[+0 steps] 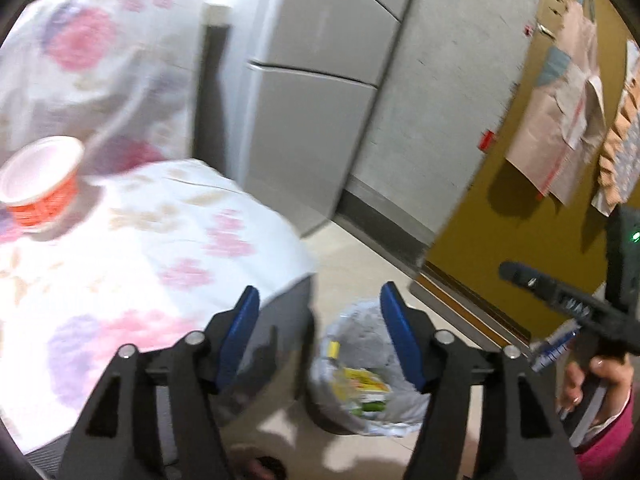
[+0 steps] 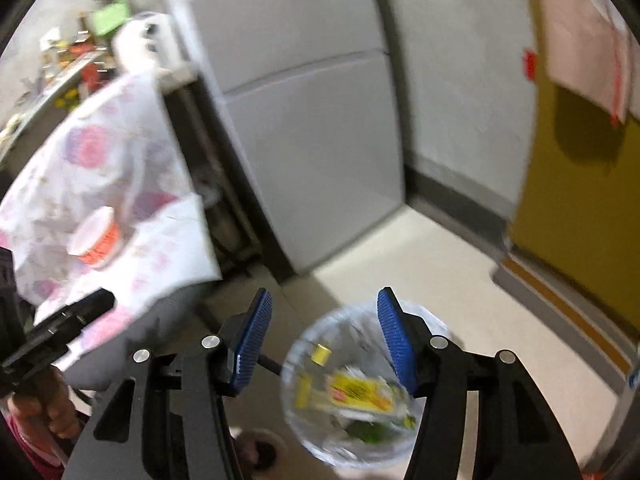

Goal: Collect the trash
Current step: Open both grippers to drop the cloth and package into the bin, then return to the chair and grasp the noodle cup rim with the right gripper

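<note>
A bin with a clear plastic liner (image 1: 352, 320) (image 2: 344, 320) stands on the pale floor below both grippers. Inside lies a yellow wrapper (image 1: 366, 382) (image 2: 356, 392) among other blurred trash. My left gripper (image 1: 319, 296) is open and empty, over the gap between the table's corner and the bin. My right gripper (image 2: 324, 300) is open and empty above the bin's left rim. An orange and white cup (image 1: 40, 184) (image 2: 96, 240) stands upright on the floral tablecloth (image 1: 160, 240) (image 2: 160, 248), far to the left of both grippers.
A grey fridge (image 1: 320, 80) (image 2: 304, 120) stands behind the bin. A yellow door (image 1: 500, 220) (image 2: 580, 200) with hanging paper bags closes the right side. A cluttered shelf (image 2: 80, 52) is at the back left. A hand (image 1: 592, 376) in a pink sleeve holds the right tool.
</note>
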`<move>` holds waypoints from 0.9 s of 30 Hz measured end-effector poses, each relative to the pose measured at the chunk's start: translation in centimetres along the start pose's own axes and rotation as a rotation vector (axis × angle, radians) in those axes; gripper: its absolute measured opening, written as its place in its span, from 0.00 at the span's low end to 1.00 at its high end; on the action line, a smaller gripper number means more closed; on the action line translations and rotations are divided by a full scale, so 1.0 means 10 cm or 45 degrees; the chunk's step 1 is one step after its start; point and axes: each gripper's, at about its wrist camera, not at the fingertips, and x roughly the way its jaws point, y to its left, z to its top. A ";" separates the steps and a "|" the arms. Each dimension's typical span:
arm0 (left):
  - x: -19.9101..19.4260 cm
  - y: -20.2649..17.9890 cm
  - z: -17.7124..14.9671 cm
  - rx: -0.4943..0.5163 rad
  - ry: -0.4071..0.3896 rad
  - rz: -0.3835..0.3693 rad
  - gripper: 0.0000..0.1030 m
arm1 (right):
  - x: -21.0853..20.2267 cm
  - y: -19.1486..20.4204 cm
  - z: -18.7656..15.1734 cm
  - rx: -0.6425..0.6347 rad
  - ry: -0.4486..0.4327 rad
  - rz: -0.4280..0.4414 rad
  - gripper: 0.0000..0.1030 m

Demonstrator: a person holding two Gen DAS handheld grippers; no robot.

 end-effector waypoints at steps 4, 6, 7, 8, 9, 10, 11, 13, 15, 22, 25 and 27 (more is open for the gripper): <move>-0.34 0.27 -0.02 -0.033 -0.019 0.141 0.64 | 0.06 0.57 0.13 -0.122 -0.008 0.115 0.55; -0.52 0.44 -0.07 -0.051 -0.026 0.216 0.65 | 0.15 0.85 0.16 -0.174 0.007 0.164 0.55; -0.61 0.53 -0.10 -0.059 -0.029 0.247 0.65 | 0.19 1.00 0.19 -0.197 0.016 0.196 0.55; -0.69 0.62 -0.13 -0.068 -0.033 0.280 0.65 | 0.23 1.14 0.21 -0.218 0.023 0.223 0.55; -0.79 0.73 -0.16 -0.085 -0.044 0.317 0.66 | 0.28 1.33 0.22 -0.253 0.034 0.256 0.55; -0.89 0.85 -0.19 -0.104 -0.057 0.349 0.67 | 0.32 1.48 0.22 -0.277 0.043 0.280 0.55; -1.01 1.00 -0.22 -0.133 -0.073 0.394 0.69 | 0.36 1.63 0.23 -0.301 0.053 0.307 0.55; -1.16 1.23 -0.27 -0.185 -0.092 0.463 0.69 | 0.45 1.97 0.26 -0.360 0.073 0.360 0.55; -1.33 1.51 -0.32 -0.250 -0.112 0.547 0.69 | 0.55 2.32 0.27 -0.419 0.085 0.405 0.55; -1.79 2.38 -0.48 -0.437 -0.156 0.793 0.69 | 0.92 3.23 0.28 -0.574 0.106 0.463 0.55; -1.86 2.66 -0.52 -0.488 -0.144 0.853 0.69 | 1.14 3.47 0.29 -0.600 0.130 0.458 0.53; -1.89 2.81 -0.53 -0.512 -0.132 0.876 0.69 | 1.29 3.57 0.32 -0.609 0.142 0.455 0.37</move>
